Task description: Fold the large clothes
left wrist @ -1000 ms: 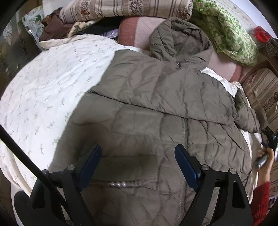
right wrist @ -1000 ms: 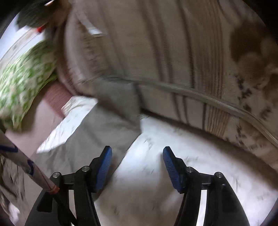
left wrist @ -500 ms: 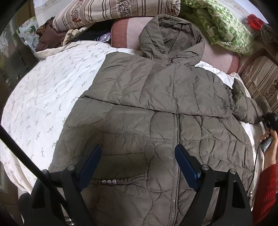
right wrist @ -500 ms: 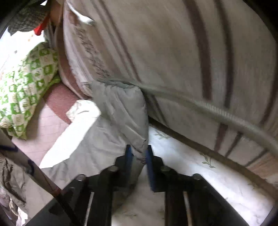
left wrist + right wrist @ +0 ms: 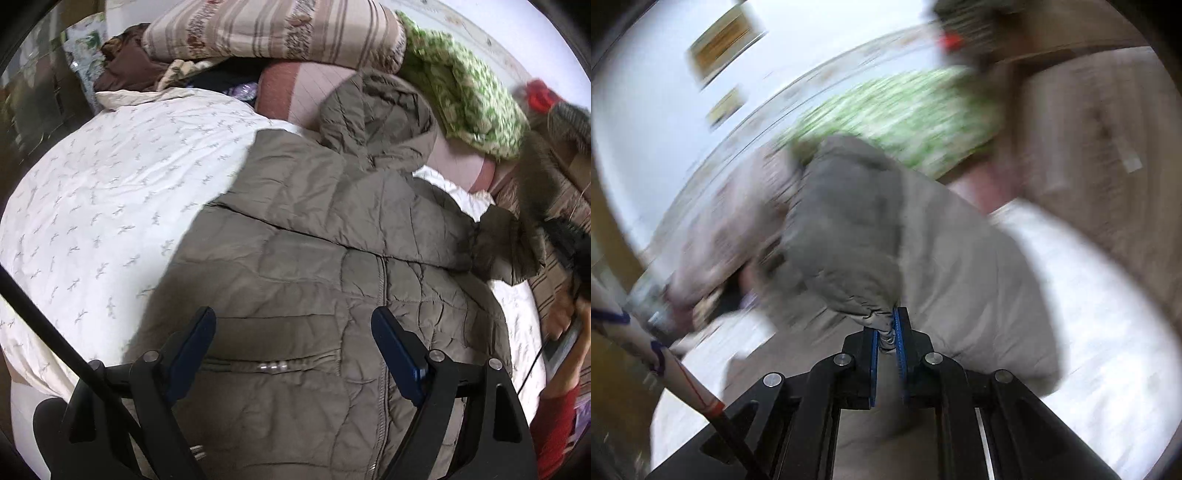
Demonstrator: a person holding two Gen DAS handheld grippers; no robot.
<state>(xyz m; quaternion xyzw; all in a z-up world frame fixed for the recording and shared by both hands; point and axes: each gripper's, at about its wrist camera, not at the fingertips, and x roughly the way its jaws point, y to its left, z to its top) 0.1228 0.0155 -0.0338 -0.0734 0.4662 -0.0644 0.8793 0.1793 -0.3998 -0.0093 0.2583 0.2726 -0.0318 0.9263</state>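
Observation:
A large olive-grey quilted hooded jacket (image 5: pixel 314 236) lies front up on a white patterned bedsheet (image 5: pixel 110 192), hood toward the pillows. My left gripper (image 5: pixel 293 339) hovers open over its lower front near the zip, nothing between the fingers. In the blurred right wrist view my right gripper (image 5: pixel 886 334) is shut on the cuff of the jacket's sleeve (image 5: pixel 857 236), which bunches up lifted above the bed. That same sleeve (image 5: pixel 509 243) rises at the right edge of the left wrist view, beside a hand (image 5: pixel 565 314) in a red sleeve.
Striped quilts (image 5: pixel 273 29), a pink pillow (image 5: pixel 306 92) and a green checked blanket (image 5: pixel 476 99) are piled at the head of the bed. A brown striped cushion (image 5: pixel 1100 140) flanks the bed's right side. Dark clothes (image 5: pixel 125 70) lie at the far left.
My right gripper shut on the sleeve cuff, then lifted and swung it up, its view turning toward the wall. The left gripper shifted slightly over the jacket and stayed open.

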